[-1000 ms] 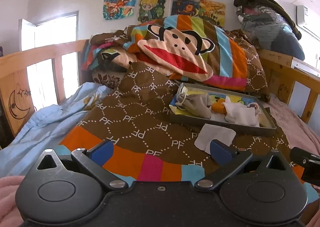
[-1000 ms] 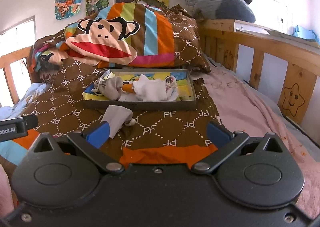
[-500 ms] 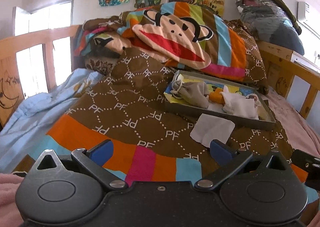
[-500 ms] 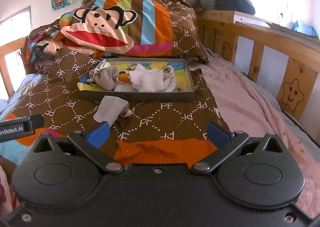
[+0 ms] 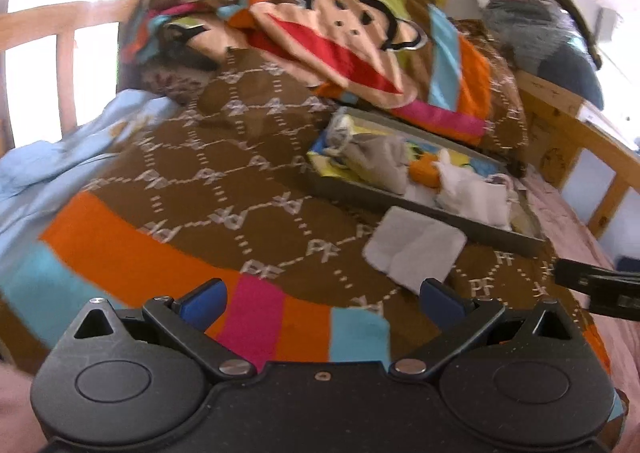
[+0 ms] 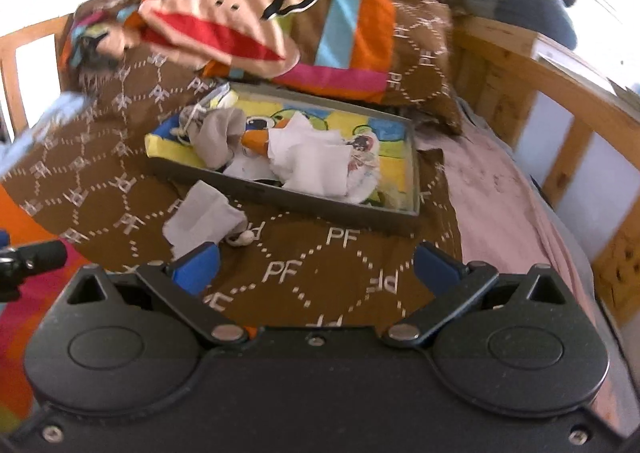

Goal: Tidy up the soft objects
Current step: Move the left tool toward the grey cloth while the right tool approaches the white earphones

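A grey tray [image 5: 420,209] [image 6: 280,193] lies on the brown PF-print blanket and holds a grey sock [image 5: 380,157] [image 6: 218,133], an orange item [image 5: 424,171] [image 6: 256,139] and white cloths [image 5: 468,189] [image 6: 312,161]. A loose pale cloth [image 5: 414,249] [image 6: 202,217] lies on the blanket just in front of the tray. My left gripper [image 5: 322,303] is open and empty, its right finger close to the loose cloth. My right gripper [image 6: 316,267] is open and empty, its left finger just short of that cloth.
A monkey-face pillow [image 5: 340,37] [image 6: 224,25] leans behind the tray. Wooden bed rails [image 5: 580,141] [image 6: 560,93] run along the right, with a pink sheet [image 6: 508,205] beside the blanket. A light blue sheet [image 5: 48,165] lies at the left. Bundled clothes [image 5: 536,21] sit on the headboard.
Both grippers have moved forward and tipped down toward the blanket, so the tray and loose cloth appear larger and closer. Both stay open. The views are motion-blurred.
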Demonstrator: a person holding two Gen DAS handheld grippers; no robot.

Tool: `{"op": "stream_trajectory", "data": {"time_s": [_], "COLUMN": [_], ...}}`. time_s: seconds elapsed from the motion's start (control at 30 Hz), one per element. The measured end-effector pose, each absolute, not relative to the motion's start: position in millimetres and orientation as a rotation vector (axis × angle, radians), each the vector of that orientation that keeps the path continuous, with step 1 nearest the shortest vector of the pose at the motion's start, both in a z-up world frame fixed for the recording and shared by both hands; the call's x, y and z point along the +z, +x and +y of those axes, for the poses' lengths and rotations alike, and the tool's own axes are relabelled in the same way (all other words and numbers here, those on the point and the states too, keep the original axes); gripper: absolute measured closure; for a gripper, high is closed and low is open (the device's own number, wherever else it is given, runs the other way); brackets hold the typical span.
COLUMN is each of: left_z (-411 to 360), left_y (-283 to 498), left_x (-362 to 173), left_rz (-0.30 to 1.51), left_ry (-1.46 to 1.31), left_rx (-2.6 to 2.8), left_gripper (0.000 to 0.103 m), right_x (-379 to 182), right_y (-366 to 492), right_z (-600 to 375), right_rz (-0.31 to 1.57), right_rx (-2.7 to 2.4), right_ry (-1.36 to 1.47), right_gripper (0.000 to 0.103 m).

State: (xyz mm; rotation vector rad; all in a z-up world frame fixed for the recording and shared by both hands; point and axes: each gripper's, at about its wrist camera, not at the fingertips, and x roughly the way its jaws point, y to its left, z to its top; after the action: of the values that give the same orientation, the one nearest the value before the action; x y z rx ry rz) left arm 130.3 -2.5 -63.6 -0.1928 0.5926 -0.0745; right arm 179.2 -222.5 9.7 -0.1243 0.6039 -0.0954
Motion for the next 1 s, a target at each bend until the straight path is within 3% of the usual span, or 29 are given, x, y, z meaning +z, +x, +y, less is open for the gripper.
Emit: {"op": "stream_trajectory", "data": {"time_s": [0.43,0.7,1.0], "left_z": [-43,-63,-63], "left_y": [202,238,266], "left_x": [-100,-117,-134], "left_rz": [0.578,0.616,0.708], "left_ry": [-0.001,0.035,-0.088], "left_rx": [-0.401,-0.459,-0.411], "left_gripper": [0.001,0.004,0.035], "right_x": [-58,-87,-99], "right_y": [284,291,290], "right_z": [-231,-238,-237], "right_rz": [0.597,0.619,0.635], "right_rx": [0.196,0.276,0.283], "right_ry": [-0.350,-0.365,-0.344], "right_gripper": [0.001,0.007,0.014]}}
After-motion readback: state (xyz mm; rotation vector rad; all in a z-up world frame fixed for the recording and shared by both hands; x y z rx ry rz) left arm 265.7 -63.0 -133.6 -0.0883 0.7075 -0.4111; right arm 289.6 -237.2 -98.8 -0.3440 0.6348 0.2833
